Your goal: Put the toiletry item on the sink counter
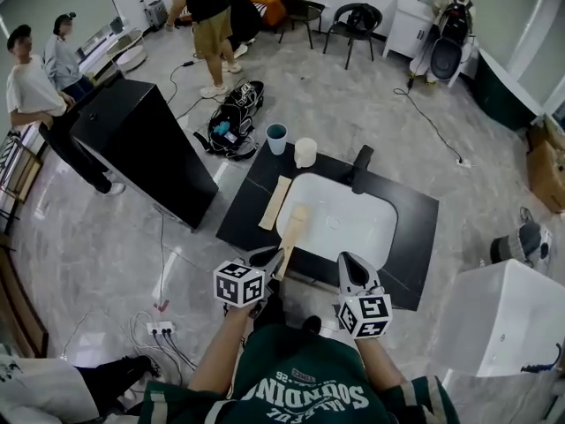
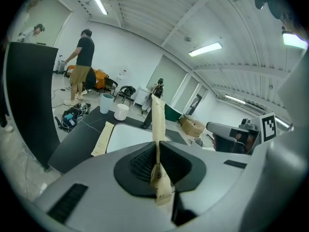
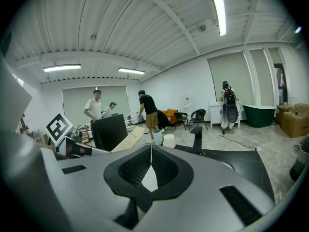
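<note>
A long beige paper-wrapped toiletry packet [image 2: 157,122] is being gripped near its lower end by the left gripper [image 2: 157,154], whose jaws are being pressed shut on it, the packet standing almost upright. In the head view it is being held above the left rim of the white basin [image 1: 353,228] in the black sink counter [image 1: 417,223]. The right gripper [image 3: 150,154] is being held at the counter's near edge, jaws together with nothing between them. A second beige packet [image 1: 274,202] is lying flat on the counter left of the basin, near a blue cup [image 1: 276,138] and a white cup [image 1: 305,152].
</note>
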`<state>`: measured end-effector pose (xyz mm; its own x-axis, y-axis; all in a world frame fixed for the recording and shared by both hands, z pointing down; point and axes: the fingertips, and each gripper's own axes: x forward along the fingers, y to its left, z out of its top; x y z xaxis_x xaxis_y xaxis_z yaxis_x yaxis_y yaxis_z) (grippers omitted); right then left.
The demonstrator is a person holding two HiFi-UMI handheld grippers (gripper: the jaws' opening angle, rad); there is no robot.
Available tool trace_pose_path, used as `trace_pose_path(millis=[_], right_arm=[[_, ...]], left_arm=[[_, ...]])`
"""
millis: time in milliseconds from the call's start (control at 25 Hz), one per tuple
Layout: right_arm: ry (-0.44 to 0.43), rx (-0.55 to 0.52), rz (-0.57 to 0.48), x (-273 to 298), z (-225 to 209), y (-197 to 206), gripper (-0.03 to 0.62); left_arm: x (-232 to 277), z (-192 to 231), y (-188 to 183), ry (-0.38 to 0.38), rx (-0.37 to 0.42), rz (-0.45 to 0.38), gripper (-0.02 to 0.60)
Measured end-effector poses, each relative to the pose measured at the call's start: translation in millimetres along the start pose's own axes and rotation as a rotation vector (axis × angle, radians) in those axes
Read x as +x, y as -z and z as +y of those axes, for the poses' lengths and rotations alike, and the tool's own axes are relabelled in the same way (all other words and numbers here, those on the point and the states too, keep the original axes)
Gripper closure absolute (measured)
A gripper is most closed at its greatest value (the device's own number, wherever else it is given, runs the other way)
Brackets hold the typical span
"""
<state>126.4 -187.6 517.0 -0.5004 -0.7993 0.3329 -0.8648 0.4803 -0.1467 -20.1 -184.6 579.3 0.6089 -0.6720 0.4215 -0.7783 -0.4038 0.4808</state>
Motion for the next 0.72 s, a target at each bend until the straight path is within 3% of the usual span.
trace_pose_path(millis=[320, 720], right_arm=[[0.074, 0.028, 0.000, 63, 4, -24, 0.553], [0.138, 0.049, 0.027, 120, 6, -24, 0.553]], left_arm=[[28, 55, -42, 0.070, 0.012, 0.052, 0.546], [56, 119, -73, 0.102, 0.014, 0.075, 0.546]])
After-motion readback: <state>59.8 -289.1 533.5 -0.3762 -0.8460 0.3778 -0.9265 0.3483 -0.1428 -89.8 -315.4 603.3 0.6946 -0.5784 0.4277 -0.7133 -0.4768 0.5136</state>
